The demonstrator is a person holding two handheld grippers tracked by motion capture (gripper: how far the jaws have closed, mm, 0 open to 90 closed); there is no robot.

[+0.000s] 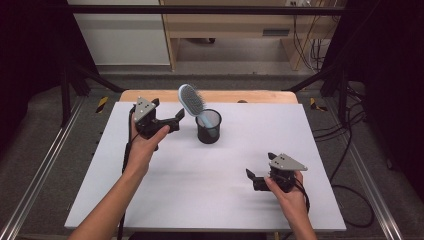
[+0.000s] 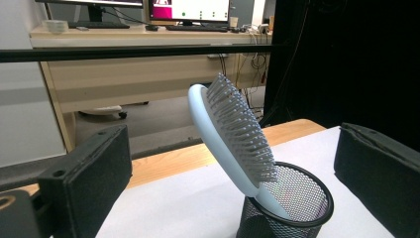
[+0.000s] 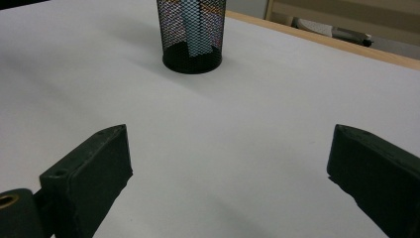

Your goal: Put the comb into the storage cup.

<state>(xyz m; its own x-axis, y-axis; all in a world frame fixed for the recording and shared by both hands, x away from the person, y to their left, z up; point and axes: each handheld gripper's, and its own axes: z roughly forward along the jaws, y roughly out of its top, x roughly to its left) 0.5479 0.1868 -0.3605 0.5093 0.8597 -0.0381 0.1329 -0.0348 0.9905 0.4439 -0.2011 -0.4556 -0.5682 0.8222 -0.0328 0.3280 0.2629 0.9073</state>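
Observation:
A pale blue hairbrush (image 1: 191,100) (image 2: 233,134) stands handle-down in a black mesh cup (image 1: 208,126) (image 2: 285,208) (image 3: 190,32) near the back middle of the white table, its head leaning left with the bristles facing right. My left gripper (image 1: 175,117) (image 2: 233,168) is held up just left of the brush, open, its jaws apart on either side of the brush head without touching it. My right gripper (image 1: 252,179) (image 3: 228,163) hovers low over the front right of the table, open and holding nothing, pointing toward the cup.
The white table top (image 1: 210,170) has a wooden strip (image 1: 150,95) along its far edge. Metal rails (image 1: 45,160) run along both sides on the floor. Cables (image 1: 350,150) trail at the right. A desk with monitors (image 2: 188,10) stands beyond.

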